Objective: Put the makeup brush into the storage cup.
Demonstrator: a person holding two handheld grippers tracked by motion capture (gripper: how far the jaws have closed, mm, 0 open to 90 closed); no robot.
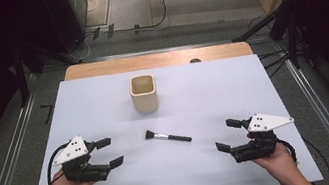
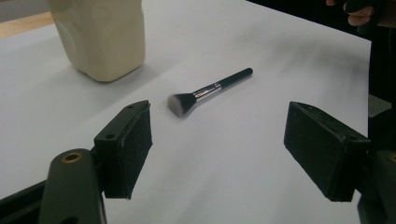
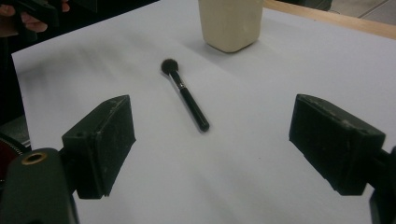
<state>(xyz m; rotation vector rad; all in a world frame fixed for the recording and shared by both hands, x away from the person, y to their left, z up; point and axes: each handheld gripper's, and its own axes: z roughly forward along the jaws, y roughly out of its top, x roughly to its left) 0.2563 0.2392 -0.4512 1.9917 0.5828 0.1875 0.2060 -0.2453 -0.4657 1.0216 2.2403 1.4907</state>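
From the high view the whole layout reads at once: a white sheet [image 1: 103,102] covers a wooden table [image 1: 157,60], with a makeup brush [image 1: 168,136] lying flat near the sheet's middle, between the two grippers and apart from both. The left gripper [image 1: 110,152] sits at the near left and the right gripper [image 1: 225,135] at the near right, each held in a hand, each with its jaws spread wide and nothing between them. Farther off, just beyond the brush, stands a cream square-sided cup [image 1: 144,94], upright, its open top visible from above. The left gripper view brings the brush [image 2: 210,90] close: a dark, flat fan of bristles pointing toward the camera, a shiny metal ferrule, then a slim black handle running away to the right; the cup [image 2: 100,35] rises at far left, and the other hand shows at the top right corner. In the right gripper view the brush [image 3: 185,95] lies handle-near, bristles toward the cup [image 3: 229,23]. Nothing lies between either gripper and the brush. Dark stands and cables ring the table on the floor.
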